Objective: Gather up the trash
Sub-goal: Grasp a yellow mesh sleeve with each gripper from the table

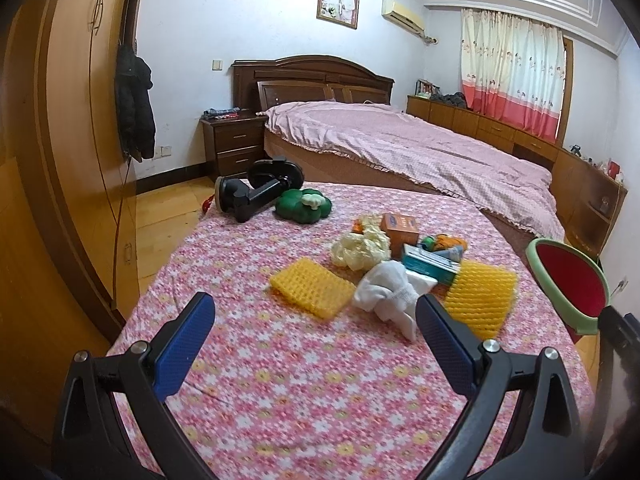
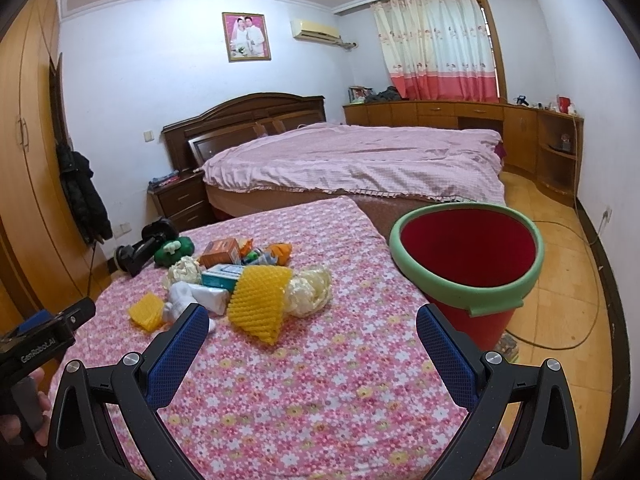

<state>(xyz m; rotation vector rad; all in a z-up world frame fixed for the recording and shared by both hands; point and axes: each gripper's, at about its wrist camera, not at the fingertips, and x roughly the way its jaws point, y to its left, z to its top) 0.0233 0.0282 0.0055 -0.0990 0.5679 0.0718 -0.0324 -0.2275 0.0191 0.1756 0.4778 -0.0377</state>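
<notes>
Hovering over soft, light trash on a flowered desk.
Left wrist: left tongs (image 1: 314, 318) released; yellow foam net (image 1: 312, 291) just ahead looks squashy, best pinched at an edge. Right wrist: right tongs (image 2: 312, 330) released near another foam net (image 2: 258, 302); red bucket (image 2: 468, 280) beside the desk, bed (image 2: 360, 160) beyond.

Right tool (image 2: 312, 326) gapes empty over floral cloth (image 2: 312, 392), litter pile (image 2: 240, 280) left of red bucket (image 2: 468, 264).
</notes>
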